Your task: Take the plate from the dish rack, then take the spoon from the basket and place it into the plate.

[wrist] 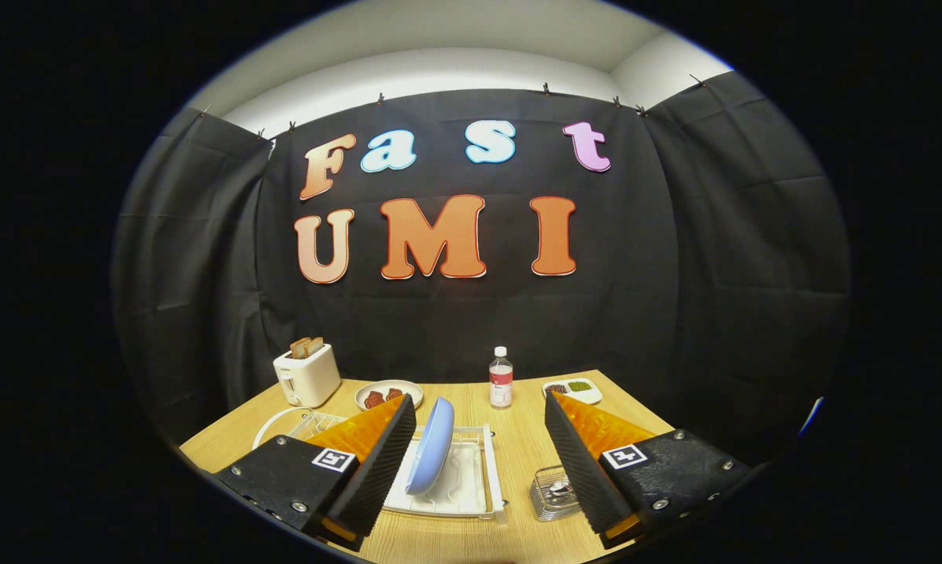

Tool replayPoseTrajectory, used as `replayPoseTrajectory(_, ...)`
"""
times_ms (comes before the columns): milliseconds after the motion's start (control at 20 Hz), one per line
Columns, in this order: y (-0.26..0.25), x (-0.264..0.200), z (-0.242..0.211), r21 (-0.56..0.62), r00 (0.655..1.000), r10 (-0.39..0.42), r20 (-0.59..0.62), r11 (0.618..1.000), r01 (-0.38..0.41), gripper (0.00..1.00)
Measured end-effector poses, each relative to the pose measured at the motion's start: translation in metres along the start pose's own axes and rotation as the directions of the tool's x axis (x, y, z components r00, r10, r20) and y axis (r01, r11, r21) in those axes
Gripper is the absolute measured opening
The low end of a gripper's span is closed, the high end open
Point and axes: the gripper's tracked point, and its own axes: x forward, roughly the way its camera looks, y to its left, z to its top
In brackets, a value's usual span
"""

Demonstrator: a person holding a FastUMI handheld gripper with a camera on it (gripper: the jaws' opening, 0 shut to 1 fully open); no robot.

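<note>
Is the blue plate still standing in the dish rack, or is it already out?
Still in: the plate stands on edge in the white dish rack, just ahead of the open claw, whose fingers touch nothing.

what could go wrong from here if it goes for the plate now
1. The blue plate stands on edge in the white dish rack, close to the left finger. The open gripper is not centred on it, so a straight push forward could knock it rather than grip it.
2. Only the thin rim faces the fingers; a shallow pinch might slip.
3. The wire basket with the spoon sits right by the right finger and could get nudged.
</note>
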Motion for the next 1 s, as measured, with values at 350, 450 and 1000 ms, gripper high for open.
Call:
replayPoseTrajectory(350,0.011,0.02,-0.011,-0.024,0.999,0.005,-0.034,1.0,-0.006,0.98)
replayPoseTrajectory(450,0.019,0.029,-0.019,-0.025,0.998,0.018,-0.064,0.999,-0.019,0.99)
replayPoseTrajectory(1000,0.045,0.108,-0.084,-0.111,0.956,-0.012,-0.292,0.994,-0.022,0.99)
